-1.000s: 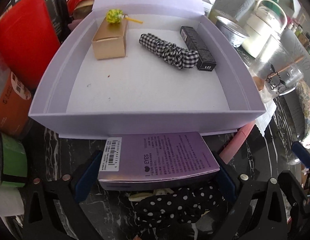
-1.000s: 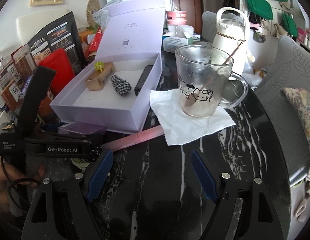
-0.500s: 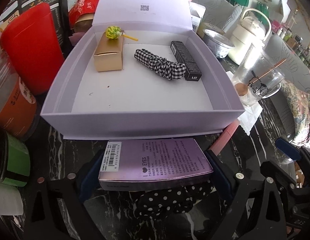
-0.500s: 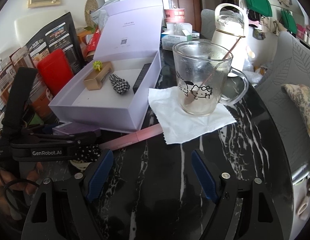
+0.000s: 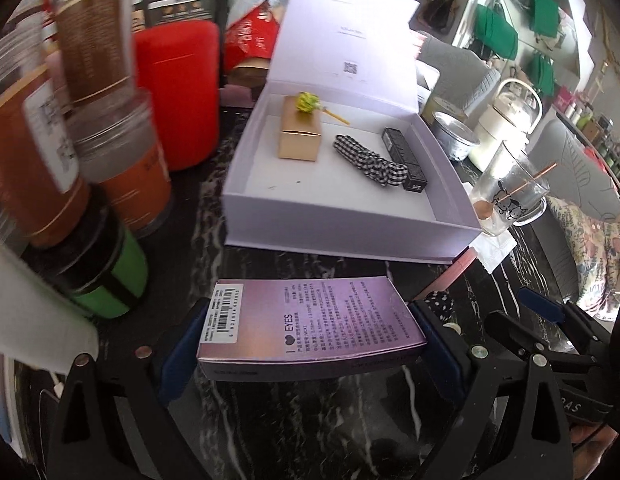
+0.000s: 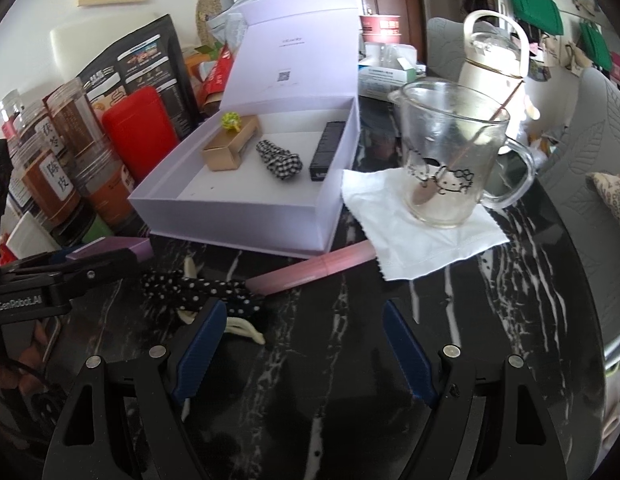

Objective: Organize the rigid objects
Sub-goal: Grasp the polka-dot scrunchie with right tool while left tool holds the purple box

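Left gripper point(image 5: 308, 338): one; its blue pads press on both ends of the purple box, which it holds clear of the table.
Purple box point(image 5: 310, 318): one, flat, printed face up with a barcode at its left end; it sits in front of the tray's near wall, apart from it.
Right gripper point(image 6: 300, 350): one; jaws wide apart with nothing between them, above bare table.
Tray point(image 6: 238, 218): one lilac gift box with its lid standing open at the back.
Tray contents: three things in a row, namely one gold carton point(image 5: 300, 134) with a yellow-green ornament on top, one checked scrunchie point(image 5: 367, 160), one black lipstick box point(image 5: 403, 158) just beside the scrunchie.
Table point(image 6: 349, 360): black marble with white veins.
Loose on the table: one pink tube point(image 6: 310, 270) just beside the tray's near corner, one dotted black hairband point(image 6: 198, 290), and pale pieces under it, possibly one hair clip.
Glass mug point(image 6: 449, 160): one, standing on one white napkin point(image 6: 421, 236), right of the tray.
Jars point(image 6: 50, 168): several beside the tray's left; count unclear behind the blur.
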Action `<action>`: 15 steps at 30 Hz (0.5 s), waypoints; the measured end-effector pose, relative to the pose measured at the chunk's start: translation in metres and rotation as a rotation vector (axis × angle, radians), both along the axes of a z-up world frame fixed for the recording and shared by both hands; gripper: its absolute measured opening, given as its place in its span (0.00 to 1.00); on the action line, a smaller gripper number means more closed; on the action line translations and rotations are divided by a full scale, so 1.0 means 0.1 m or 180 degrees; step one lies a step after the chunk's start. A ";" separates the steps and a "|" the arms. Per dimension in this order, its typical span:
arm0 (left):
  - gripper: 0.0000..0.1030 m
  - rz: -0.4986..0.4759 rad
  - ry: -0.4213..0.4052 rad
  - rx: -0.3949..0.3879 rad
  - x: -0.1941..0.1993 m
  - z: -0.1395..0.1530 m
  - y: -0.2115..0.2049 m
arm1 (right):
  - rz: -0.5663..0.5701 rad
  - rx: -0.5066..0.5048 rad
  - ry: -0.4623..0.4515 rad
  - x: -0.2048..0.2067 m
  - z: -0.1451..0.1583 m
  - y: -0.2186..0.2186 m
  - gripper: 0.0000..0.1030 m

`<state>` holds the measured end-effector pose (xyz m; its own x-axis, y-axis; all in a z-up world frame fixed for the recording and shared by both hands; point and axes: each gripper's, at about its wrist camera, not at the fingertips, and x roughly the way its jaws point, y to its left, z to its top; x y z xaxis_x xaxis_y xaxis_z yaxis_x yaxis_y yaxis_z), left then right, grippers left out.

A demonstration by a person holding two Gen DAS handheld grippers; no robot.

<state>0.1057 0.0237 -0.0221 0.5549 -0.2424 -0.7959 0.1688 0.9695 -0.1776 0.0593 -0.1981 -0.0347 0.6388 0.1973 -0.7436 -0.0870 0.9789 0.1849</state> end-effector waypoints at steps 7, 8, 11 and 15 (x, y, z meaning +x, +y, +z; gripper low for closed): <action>0.94 0.0219 -0.0051 -0.0029 -0.16 -0.03 0.32 | 0.0177 0.0085 0.0014 0.03 -0.03 0.28 0.93; 0.94 0.0248 -0.0065 -0.0020 -0.18 -0.04 0.36 | 0.0205 0.0102 0.0015 0.04 -0.04 0.32 0.94; 0.94 0.0300 -0.0080 -0.0029 -0.22 -0.07 0.45 | 0.0235 0.0106 0.0045 0.11 -0.08 0.43 1.00; 0.94 0.0343 -0.0096 -0.0020 -0.26 -0.09 0.53 | 0.0236 0.0155 0.0057 0.19 -0.15 0.53 1.00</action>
